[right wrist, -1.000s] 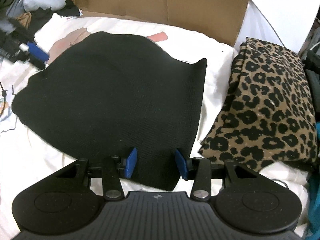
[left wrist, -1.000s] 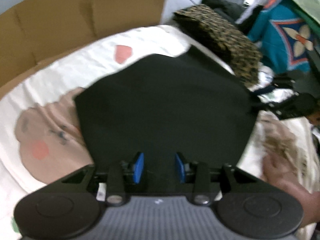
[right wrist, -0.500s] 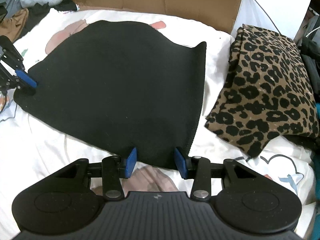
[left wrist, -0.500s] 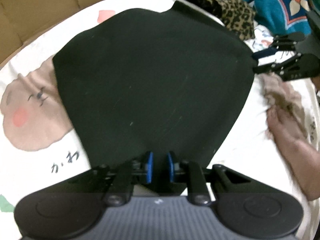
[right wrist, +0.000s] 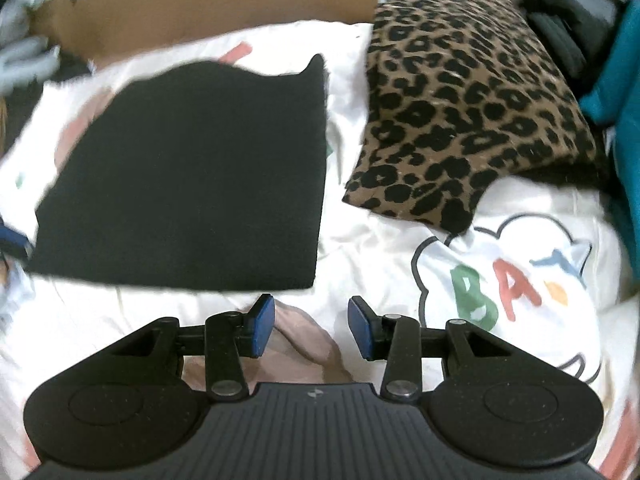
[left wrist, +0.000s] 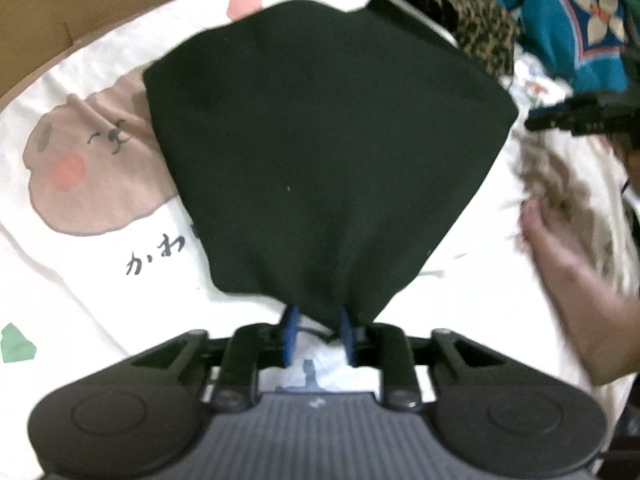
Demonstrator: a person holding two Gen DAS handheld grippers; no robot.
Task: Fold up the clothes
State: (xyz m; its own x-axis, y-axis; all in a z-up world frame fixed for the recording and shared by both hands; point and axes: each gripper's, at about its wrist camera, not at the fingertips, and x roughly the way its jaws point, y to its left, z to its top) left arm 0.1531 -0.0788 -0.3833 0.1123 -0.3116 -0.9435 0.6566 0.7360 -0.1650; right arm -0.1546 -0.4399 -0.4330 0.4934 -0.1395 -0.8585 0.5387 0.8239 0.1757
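A black garment lies folded flat on a white printed bed sheet. Its near corner bunches between the blue pads of my left gripper, whose jaws are opening and stand a little apart around it. In the right wrist view the same black garment lies ahead and to the left. My right gripper stands open just off the garment's near right corner, with only sheet between its fingers. The right gripper also shows at the right edge of the left wrist view.
A folded leopard-print cloth lies right of the black garment. A cardboard sheet stands behind the bed. A teal garment and dark clothes are piled at the far right. A person's bare hand rests on the sheet at the right.
My left gripper closed on the garment's corner, drew it toward itself, and its jaws have widened again. My right gripper came off the other corner, backed away and rolled.
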